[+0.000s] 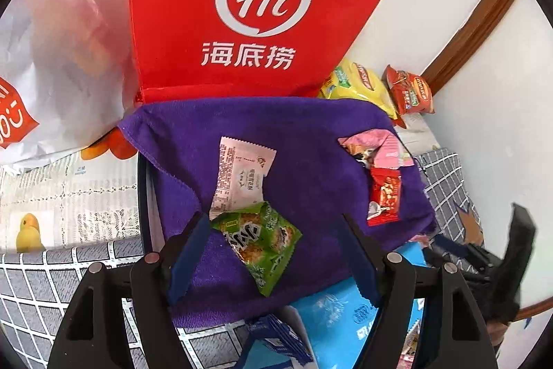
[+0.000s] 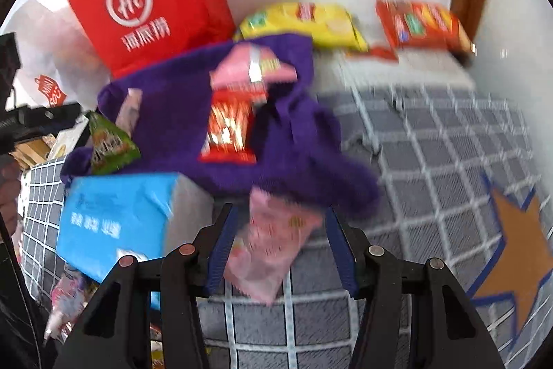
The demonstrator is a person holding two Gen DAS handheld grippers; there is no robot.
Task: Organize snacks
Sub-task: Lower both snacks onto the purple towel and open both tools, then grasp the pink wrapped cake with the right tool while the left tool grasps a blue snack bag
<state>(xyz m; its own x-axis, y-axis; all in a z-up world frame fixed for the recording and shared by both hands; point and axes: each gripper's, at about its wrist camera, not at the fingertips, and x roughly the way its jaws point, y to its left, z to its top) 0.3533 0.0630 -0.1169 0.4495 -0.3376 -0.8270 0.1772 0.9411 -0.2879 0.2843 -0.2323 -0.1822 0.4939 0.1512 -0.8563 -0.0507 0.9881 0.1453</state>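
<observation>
Grippers hover over a purple towel (image 1: pixel 311 134) laid on a checked bed. Left gripper (image 1: pixel 276 230) stands wide around a green snack (image 1: pixel 259 237), not pressing it. Right gripper (image 2: pixel 276 223) is partly open around a pink packet (image 2: pixel 273 244) at the towel's near edge, contact unclear. Four snacks lie on the towel; yellow (image 2: pixel 311 23) and orange bags (image 2: pixel 421 23) wait far right, so sorting looks about half done.

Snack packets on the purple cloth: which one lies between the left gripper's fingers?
The green packet. It lies between the open left gripper; the white, pink and red packets lie farther off.
</observation>
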